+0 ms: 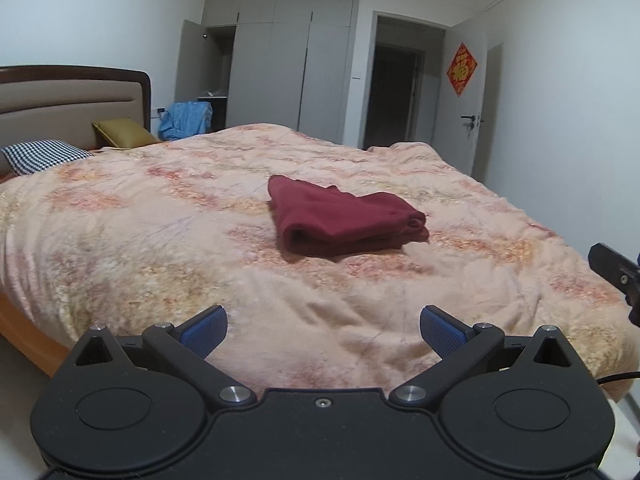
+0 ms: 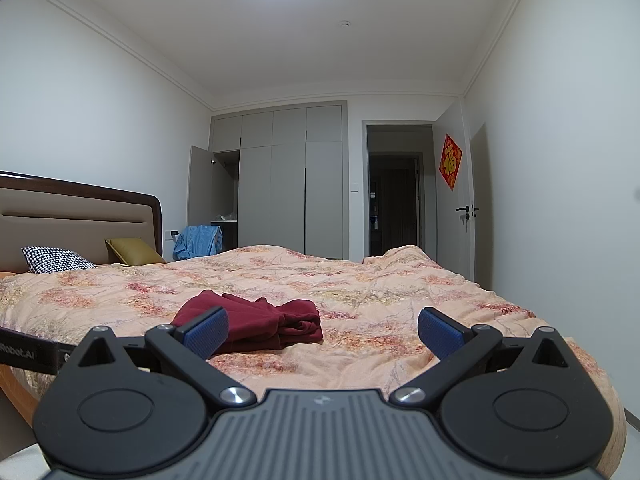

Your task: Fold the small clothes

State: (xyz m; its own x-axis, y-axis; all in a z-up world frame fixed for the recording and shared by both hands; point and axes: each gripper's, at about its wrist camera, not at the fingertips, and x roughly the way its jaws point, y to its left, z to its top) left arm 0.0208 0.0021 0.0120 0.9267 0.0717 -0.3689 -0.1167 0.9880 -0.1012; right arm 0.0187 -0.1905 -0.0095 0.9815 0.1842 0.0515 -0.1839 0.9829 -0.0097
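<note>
A dark red garment (image 1: 344,216) lies folded in a compact pile on the pink floral quilt (image 1: 160,216) in the middle of the bed. It also shows in the right wrist view (image 2: 264,324), ahead and left of centre. My left gripper (image 1: 323,332) is open and empty, held back from the garment near the bed's front edge. My right gripper (image 2: 323,332) is open and empty, also short of the garment. Part of the right gripper shows at the right edge of the left wrist view (image 1: 616,272).
A headboard (image 1: 72,96), a checked pillow (image 1: 40,156) and a yellow cushion (image 1: 124,133) are at the far left. A blue cloth (image 1: 186,120) hangs by the grey wardrobe (image 1: 288,68), whose left door is open. An open door (image 1: 476,96) stands far right.
</note>
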